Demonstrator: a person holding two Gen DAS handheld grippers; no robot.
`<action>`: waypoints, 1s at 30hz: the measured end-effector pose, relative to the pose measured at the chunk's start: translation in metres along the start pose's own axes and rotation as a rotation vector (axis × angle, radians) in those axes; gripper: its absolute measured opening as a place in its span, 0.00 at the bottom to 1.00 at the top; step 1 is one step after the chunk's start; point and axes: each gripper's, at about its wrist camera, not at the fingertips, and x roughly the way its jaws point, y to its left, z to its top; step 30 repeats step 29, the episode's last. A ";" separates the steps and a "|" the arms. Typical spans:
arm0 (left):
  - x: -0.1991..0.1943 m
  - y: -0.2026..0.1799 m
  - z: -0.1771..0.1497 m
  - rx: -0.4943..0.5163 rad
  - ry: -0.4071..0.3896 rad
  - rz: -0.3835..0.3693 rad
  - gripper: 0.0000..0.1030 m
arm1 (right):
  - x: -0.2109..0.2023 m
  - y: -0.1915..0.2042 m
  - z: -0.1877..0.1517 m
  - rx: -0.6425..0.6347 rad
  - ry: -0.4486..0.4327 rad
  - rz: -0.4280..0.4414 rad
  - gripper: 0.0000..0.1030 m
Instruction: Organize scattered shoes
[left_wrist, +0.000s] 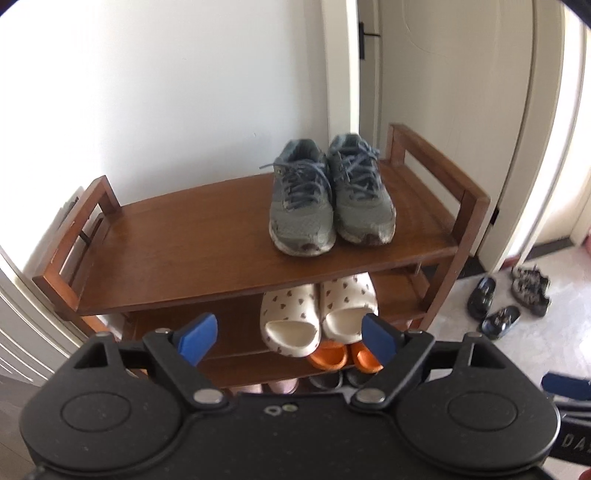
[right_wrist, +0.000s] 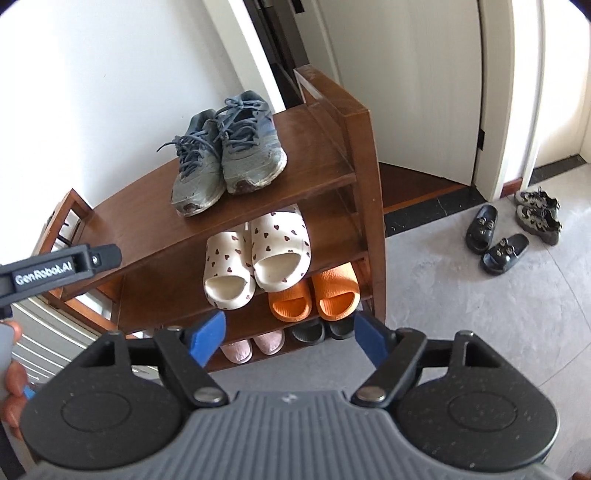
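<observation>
Both tools, left (left_wrist: 286, 338) and right (right_wrist: 290, 338), gape empty above the shoe rack (right_wrist: 334, 179); I'd swing toward the black sandals (right_wrist: 495, 242) and camo sneakers (right_wrist: 537, 212) lying on the floor (right_wrist: 443, 314), straddling one sandal squarely before squeezing

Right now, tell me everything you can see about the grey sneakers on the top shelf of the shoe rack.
The grey sneakers are a worn lace-up pair with grey mesh-like uppers, darker blue-grey laces loosely tied, and dirty whitish soles scuffed brown at the toes. They stand upright side by side, sides touching, toes toward the front edge, toward the right end of the wooden rack's top shelf. Only the shelf touches them; neither tongs are near them.
</observation>
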 end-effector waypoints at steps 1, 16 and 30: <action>-0.001 -0.001 -0.002 0.014 -0.001 -0.006 0.84 | -0.001 0.002 0.000 -0.008 -0.002 -0.002 0.77; 0.002 -0.002 -0.014 0.036 0.033 -0.052 0.84 | -0.023 0.007 0.016 0.001 -0.086 -0.070 0.78; 0.004 -0.005 -0.014 0.037 0.029 -0.065 0.84 | -0.014 0.002 0.006 0.026 -0.047 -0.087 0.78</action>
